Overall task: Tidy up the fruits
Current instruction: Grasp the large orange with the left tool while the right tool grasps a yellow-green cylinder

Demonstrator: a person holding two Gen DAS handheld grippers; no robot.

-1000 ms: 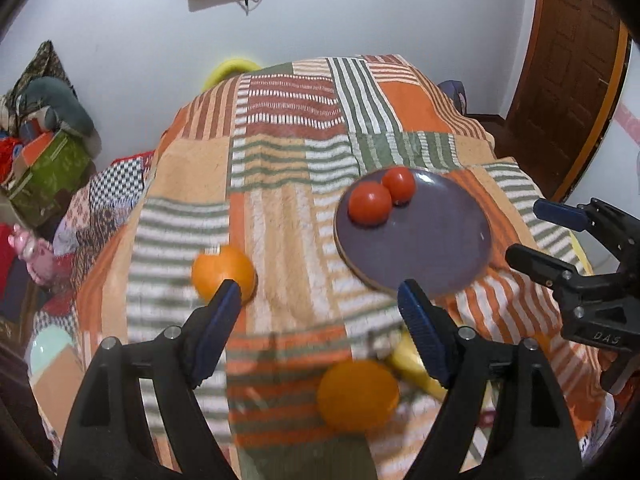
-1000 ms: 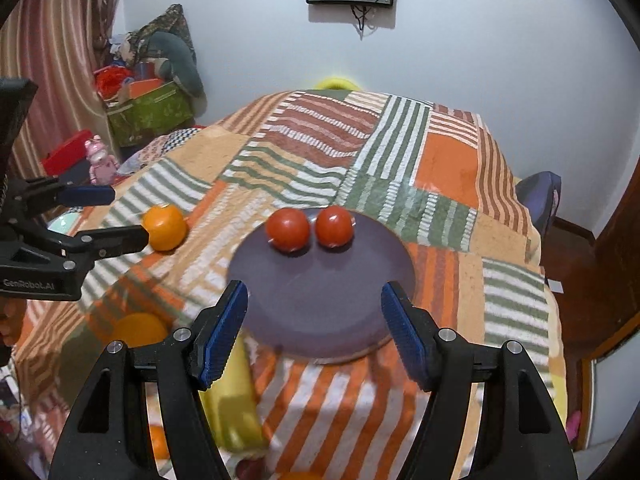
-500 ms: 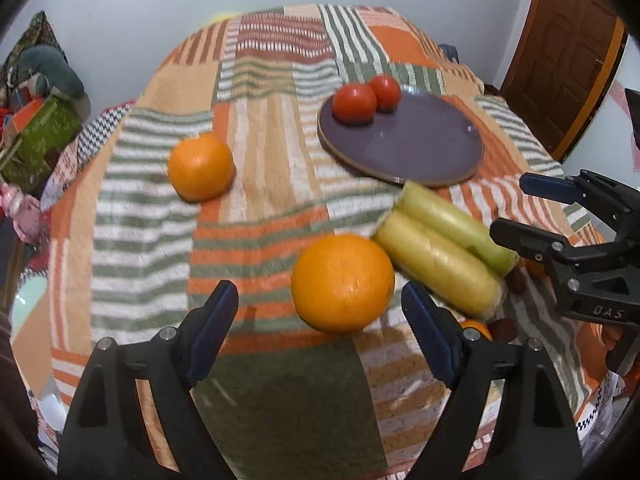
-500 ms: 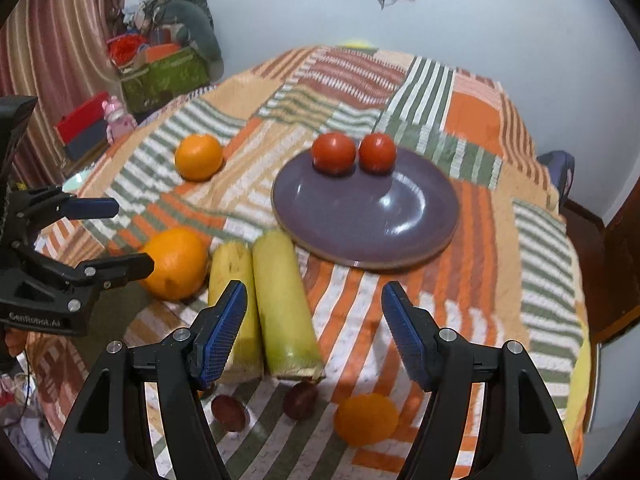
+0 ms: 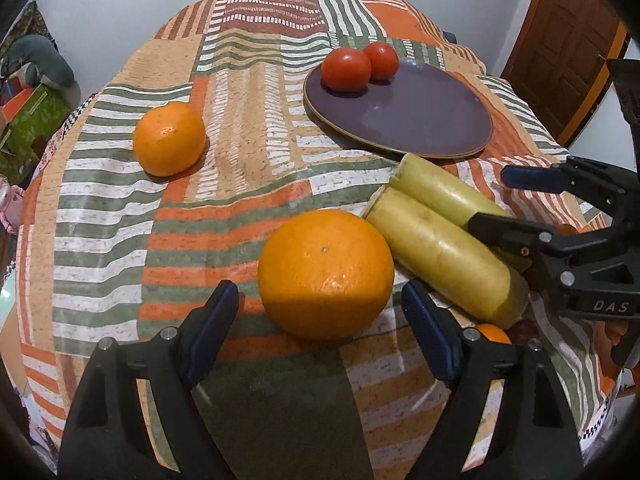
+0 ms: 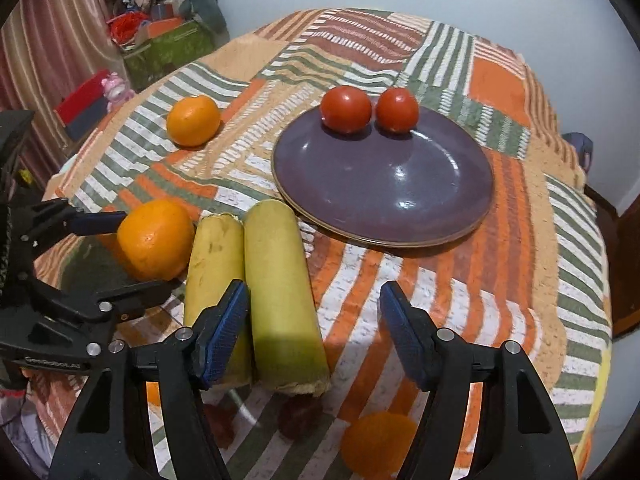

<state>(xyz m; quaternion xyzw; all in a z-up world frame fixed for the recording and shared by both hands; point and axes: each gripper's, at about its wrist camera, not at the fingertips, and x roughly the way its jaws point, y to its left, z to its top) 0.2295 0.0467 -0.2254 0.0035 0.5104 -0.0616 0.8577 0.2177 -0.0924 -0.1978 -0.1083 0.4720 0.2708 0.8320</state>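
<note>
- Left wrist view: the left gripper [image 5: 320, 312] has come down within the last second; its spread, empty jaws now bracket the large orange [image 5: 325, 274], judged the next pick. A smaller orange [image 5: 169, 139] sits well apart; two tomatoes [image 5: 346, 69] already rest on the purple plate [image 5: 420, 120]. The other tool reads "DAS".
- Right wrist view: the right gripper [image 6: 314, 328], jaws apart and empty, has closed in over the greener of two yellow-green cylindrical fruits [image 6: 282, 292]. The left tool reads "GenRobot.AI", partly blurred.
</note>
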